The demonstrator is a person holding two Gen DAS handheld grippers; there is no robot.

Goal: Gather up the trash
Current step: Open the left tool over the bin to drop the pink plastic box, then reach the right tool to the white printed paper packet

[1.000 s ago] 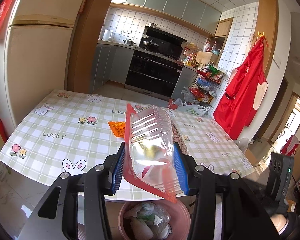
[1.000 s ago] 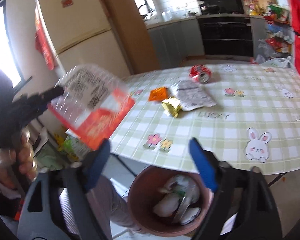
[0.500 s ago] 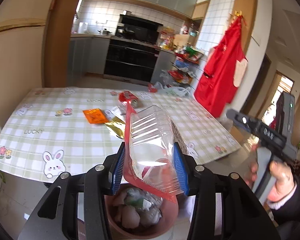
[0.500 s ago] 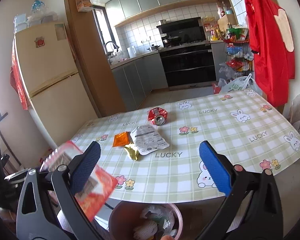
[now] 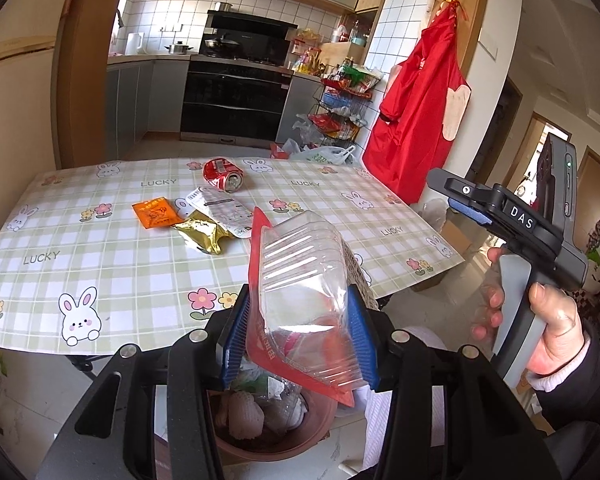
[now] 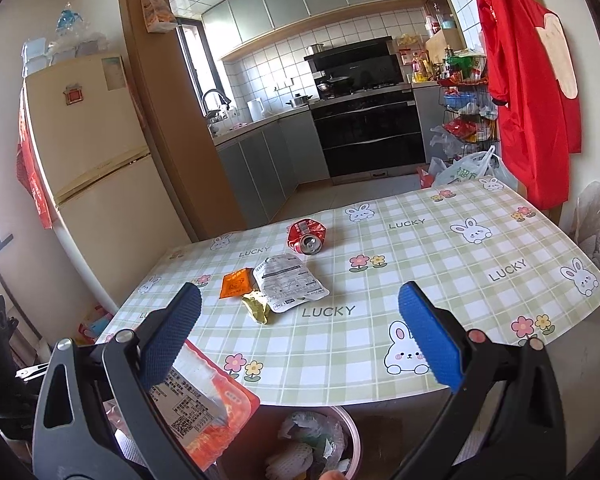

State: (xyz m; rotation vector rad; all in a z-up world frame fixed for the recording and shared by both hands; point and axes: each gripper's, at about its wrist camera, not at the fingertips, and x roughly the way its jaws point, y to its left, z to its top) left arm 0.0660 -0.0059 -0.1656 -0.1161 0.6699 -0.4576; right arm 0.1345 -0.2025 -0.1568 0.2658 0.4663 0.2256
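Left gripper (image 5: 298,330), blue pads partly closed on a clear ribbed plastic tray in a red-edged wrapper (image 5: 300,300), held just off the near edge of the green-checked tablecloth table (image 6: 440,280), above the round pink trash bin (image 5: 276,436). Right gripper (image 6: 298,334), jaws wide apart and empty, faces open cloth. A crushed red can (image 6: 306,236), white pouch (image 6: 288,282), orange sachet (image 6: 234,283) and gold wrapper (image 6: 257,307) lie mid-table, well clear of every edge.

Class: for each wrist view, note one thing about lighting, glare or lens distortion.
Left wrist view: glare streaks the clear plastic package; fisheye bows the table edge. Right wrist view: sharp throughout, daylight washes the fridge, dark vignette fills the corners, the doorframe curves.
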